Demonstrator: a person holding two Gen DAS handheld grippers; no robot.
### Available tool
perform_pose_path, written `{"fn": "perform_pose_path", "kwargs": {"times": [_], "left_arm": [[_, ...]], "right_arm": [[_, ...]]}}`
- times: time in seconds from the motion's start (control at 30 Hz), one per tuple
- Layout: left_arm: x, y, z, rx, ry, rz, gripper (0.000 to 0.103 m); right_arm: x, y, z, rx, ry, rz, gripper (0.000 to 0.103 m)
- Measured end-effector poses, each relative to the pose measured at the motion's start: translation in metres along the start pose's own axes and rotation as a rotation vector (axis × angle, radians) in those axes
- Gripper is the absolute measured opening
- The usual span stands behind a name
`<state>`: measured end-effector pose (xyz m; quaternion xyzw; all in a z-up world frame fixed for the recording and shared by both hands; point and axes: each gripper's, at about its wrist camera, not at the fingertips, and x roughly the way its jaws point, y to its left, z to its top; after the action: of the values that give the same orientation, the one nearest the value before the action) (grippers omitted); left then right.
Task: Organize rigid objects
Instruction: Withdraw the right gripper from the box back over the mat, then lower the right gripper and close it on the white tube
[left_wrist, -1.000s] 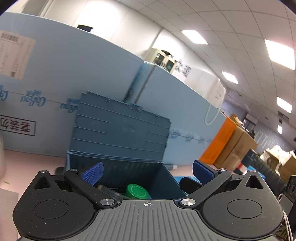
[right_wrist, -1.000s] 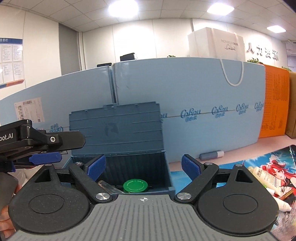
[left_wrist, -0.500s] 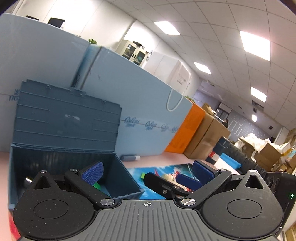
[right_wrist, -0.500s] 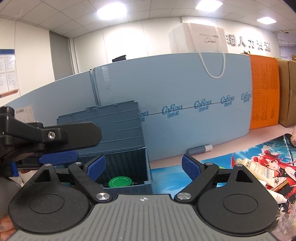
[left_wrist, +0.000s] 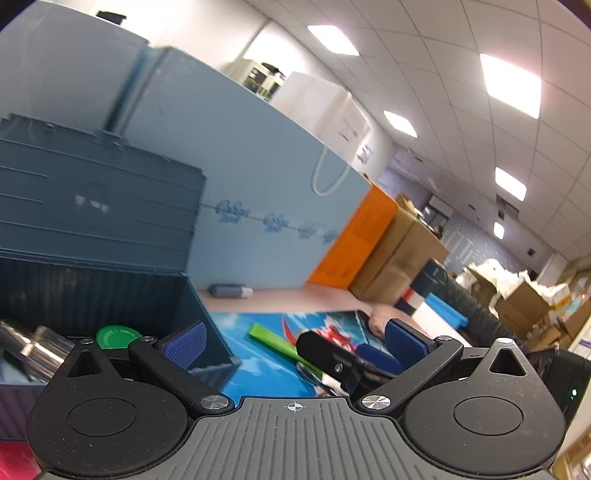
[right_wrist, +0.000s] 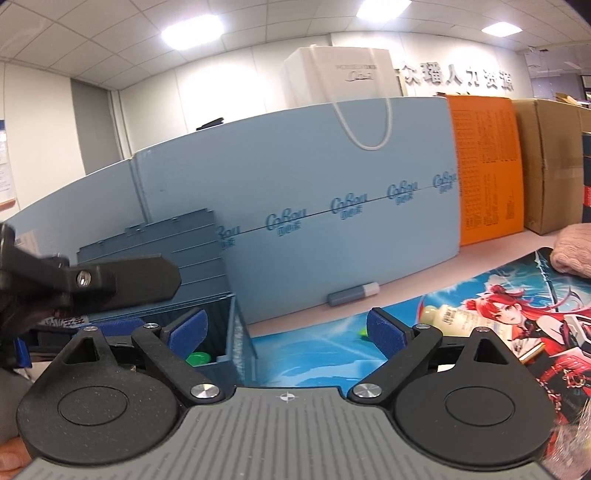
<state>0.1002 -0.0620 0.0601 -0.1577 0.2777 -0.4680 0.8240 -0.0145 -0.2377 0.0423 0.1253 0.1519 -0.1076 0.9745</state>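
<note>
An open dark blue bin (left_wrist: 110, 295) with its lid raised stands at the left; it also shows in the right wrist view (right_wrist: 229, 332). Inside lie a green lid (left_wrist: 116, 335) and a shiny metal piece (left_wrist: 33, 347). My left gripper (left_wrist: 293, 341) is open and empty, above the bin's right wall and the mat. My right gripper (right_wrist: 286, 330) is open and empty, to the right of the bin. A green stick (left_wrist: 273, 341) lies on the printed mat (left_wrist: 258, 373). A pale bottle (right_wrist: 447, 315) lies on the mat (right_wrist: 480, 295).
A light blue foam board (right_wrist: 314, 206) stands behind the desk. A grey-blue marker (right_wrist: 352, 294) lies at its foot. Orange and brown cartons (right_wrist: 517, 166) stand at the right. A person's pink sleeve (right_wrist: 572, 251) rests at the mat's far right corner.
Both grippers have swung to the right, away from the bin and towards the mat. Both stayed open and empty.
</note>
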Motion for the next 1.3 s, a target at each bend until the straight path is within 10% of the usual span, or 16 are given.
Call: {"fn": "perform_pose_path", "kwargs": {"times": [0.7,1.3], "left_arm": [[0.032,0.003,-0.015,-0.005,0.045,0.078,0.103],[0.037,-0.021,-0.021,0.068,0.088,0.004,0.103]], "right_arm": [[0.009,-0.081,-0.017,0.086,0.008,-0.177,0.097],[0.021,-0.125,-0.032,-0.236,0.101,-0.222,0.094]]}}
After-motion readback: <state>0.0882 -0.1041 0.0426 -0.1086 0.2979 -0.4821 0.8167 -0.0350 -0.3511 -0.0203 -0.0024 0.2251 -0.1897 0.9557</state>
